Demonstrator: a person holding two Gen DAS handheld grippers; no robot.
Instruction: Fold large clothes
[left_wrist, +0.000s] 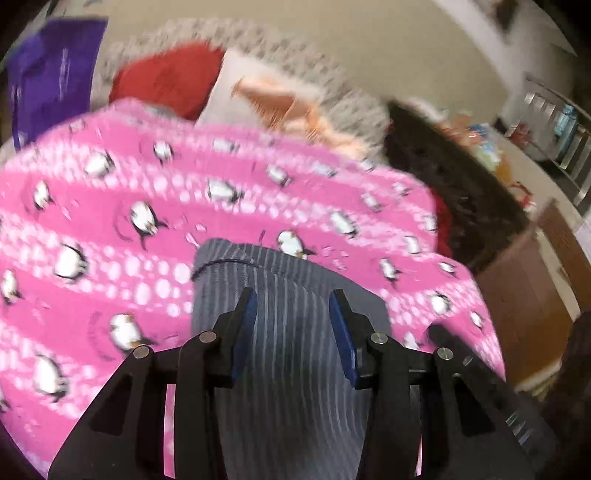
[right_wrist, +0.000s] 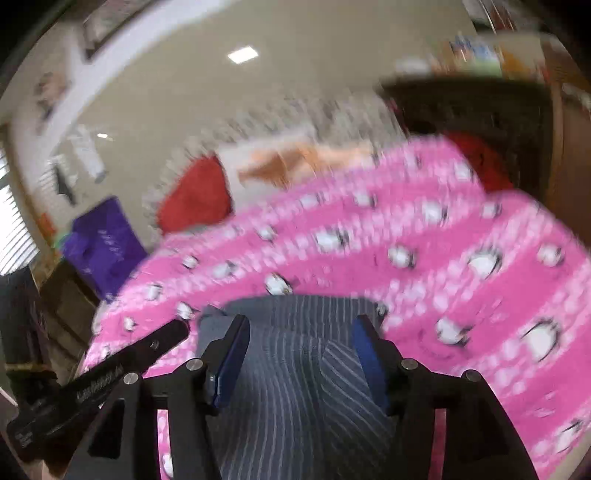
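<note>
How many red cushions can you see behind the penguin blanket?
1, a red cushion beyond the pink penguin blanket, left of a white cushion. Something else red peeks out at the blanket's right edge; it is too blurred to name, and more may be hidden.

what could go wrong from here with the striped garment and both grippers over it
1. The left gripper and right gripper both stand open over the grey striped garment, so a close may catch the pink penguin blanket too.
2. The frames are motion-blurred; fast moves could undo the fold.
</note>
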